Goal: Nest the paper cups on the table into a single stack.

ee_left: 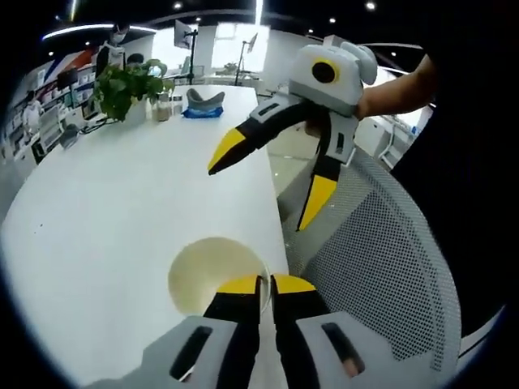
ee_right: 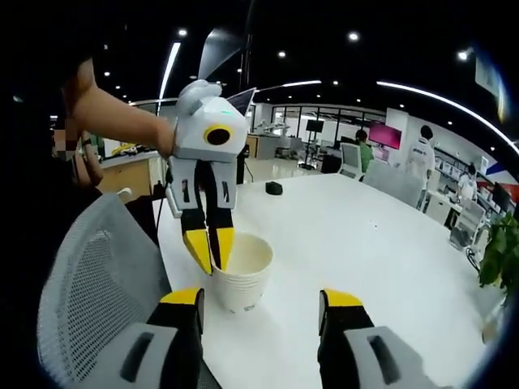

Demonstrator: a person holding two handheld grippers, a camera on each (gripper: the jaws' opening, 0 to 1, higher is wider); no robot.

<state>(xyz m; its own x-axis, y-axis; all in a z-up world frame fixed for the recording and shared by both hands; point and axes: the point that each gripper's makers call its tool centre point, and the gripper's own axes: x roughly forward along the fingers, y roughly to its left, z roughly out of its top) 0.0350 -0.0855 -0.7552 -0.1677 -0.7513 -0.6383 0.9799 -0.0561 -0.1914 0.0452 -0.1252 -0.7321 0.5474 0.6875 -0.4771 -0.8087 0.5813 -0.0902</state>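
Lower centre of the right gripper view: the cream paper cup stack (ee_right: 242, 279) stands upright near the white table's (ee_right: 381, 235) edge, its rim pinched by the left gripper (ee_right: 209, 253). The right gripper (ee_right: 259, 304), jaws spread and empty, faces it from just beside.

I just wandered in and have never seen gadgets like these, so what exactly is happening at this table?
A person is working with a hand-held gripper in each hand at a white table. The left gripper has its jaws pinched shut on the rim of a stack of paper cups, which stands near the table's edge beside a mesh chair. The right gripper hovers off to the side with its jaws spread open, holding nothing. A potted plant sits at the table's far end.
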